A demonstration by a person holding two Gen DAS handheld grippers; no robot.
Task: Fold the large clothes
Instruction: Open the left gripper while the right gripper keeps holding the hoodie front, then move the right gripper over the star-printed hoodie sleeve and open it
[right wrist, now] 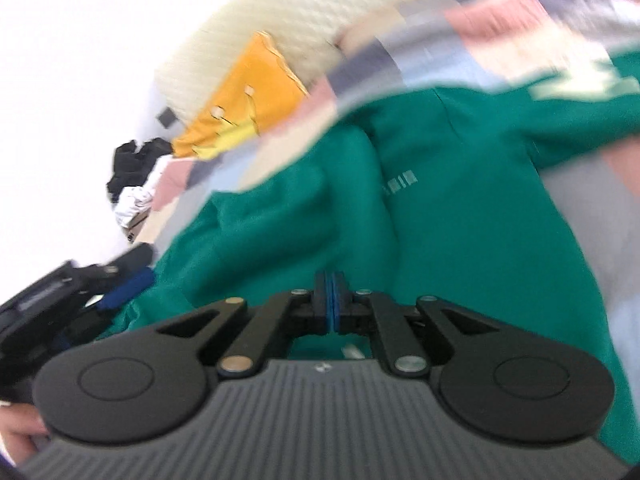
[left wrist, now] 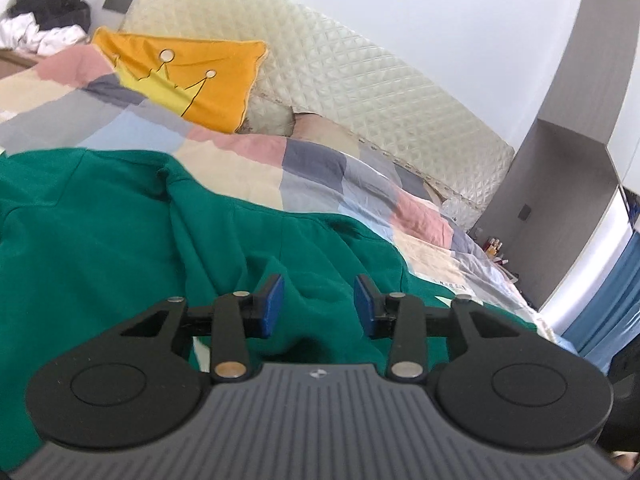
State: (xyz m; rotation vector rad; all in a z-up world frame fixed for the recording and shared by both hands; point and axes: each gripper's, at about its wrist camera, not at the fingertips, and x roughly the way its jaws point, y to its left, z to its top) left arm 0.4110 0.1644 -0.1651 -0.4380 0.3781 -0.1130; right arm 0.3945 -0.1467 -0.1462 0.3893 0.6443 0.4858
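A large green sweatshirt (left wrist: 120, 232) lies rumpled on the bed, its folds running toward the camera. My left gripper (left wrist: 319, 306) hovers just over it, open; the blue pads (left wrist: 272, 304) stand well apart with only the cloth below showing between them. In the blurred right wrist view the same sweatshirt (right wrist: 440, 208) shows a small pale print on its front. My right gripper (right wrist: 331, 304) is low over the fabric and shut, pads pressed together; whether cloth is pinched between them does not show. The left gripper (right wrist: 120, 292) appears at the left edge, over the garment's side.
A patchwork quilt (left wrist: 320, 168) covers the bed. An orange crown cushion (left wrist: 188, 76) leans on the cream quilted headboard (left wrist: 360, 80). Black and white clothes (left wrist: 44, 20) are piled at the far left. A grey cabinet (left wrist: 560, 160) and blue curtain (left wrist: 612, 300) stand right.
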